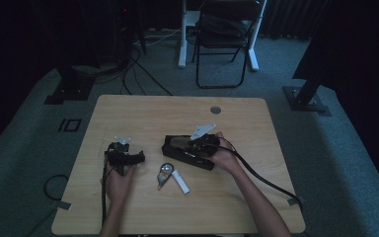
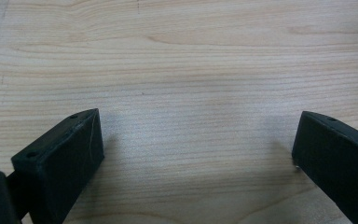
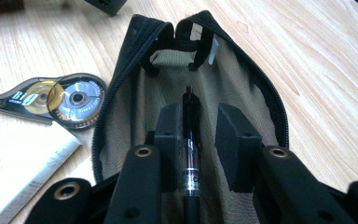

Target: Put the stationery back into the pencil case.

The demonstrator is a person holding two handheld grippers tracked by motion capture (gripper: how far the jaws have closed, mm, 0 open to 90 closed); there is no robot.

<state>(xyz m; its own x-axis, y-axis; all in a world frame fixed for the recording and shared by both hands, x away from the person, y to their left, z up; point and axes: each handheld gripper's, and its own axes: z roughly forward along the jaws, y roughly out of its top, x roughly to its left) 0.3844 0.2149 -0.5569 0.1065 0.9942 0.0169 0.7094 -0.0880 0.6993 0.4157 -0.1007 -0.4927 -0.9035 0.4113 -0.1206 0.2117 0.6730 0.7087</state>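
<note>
In the right gripper view a single pen [image 3: 190,140] lies inside the open pouch [image 3: 251,88], between the slightly parted, released jaws of the right gripper [image 3: 199,140], apparently touching only the left pad. One tape roller [image 3: 58,100] and one white stick [image 3: 37,168], cut off by the frame edge, lie beside the pouch. The left gripper [image 2: 196,154] gapes empty over the bare table [image 2: 177,56].

Dim room; grey carpet [image 1: 325,163]; folding chair [image 1: 224,34] behind table [image 1: 143,111].

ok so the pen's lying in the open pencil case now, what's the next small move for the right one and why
Probably draw the right hand-held gripper back out of the pencil case. Its jaws stand apart with a gap beside the pen, which lies inside the case on the lining, so the pen looks released. The correction tape and the white stick lie on the table, likely next.
</note>
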